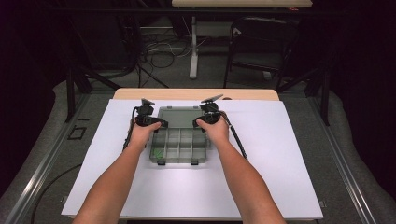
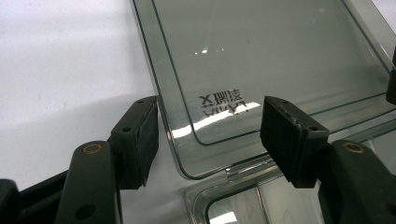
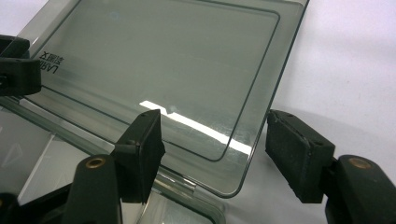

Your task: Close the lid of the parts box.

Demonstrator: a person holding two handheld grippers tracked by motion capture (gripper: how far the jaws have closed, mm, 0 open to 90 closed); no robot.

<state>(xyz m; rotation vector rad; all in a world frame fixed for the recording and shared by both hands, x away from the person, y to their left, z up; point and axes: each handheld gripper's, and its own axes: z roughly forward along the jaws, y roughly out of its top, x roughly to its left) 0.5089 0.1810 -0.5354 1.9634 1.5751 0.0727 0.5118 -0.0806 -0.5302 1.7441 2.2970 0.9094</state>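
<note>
A clear grey compartment box (image 1: 180,148) lies on the white sheet with its lid (image 1: 179,116) swung open and lying flat behind it. My left gripper (image 1: 158,124) is open at the lid's left hinge corner. In the left gripper view the lid (image 2: 261,51), with printed lettering, has its rounded corner between the gripper's (image 2: 210,135) spread pads. My right gripper (image 1: 201,122) is open at the lid's right hinge corner. In the right gripper view that corner of the lid (image 3: 163,60) lies between the gripper's (image 3: 215,149) pads. Neither holds anything.
The white sheet (image 1: 280,154) covers a wooden table (image 1: 196,94). Something small and green (image 1: 157,151) lies in the box's front left compartment. A black cable (image 1: 237,137) trails from the right gripper. A chair (image 1: 261,42) and a table leg (image 1: 193,46) stand beyond.
</note>
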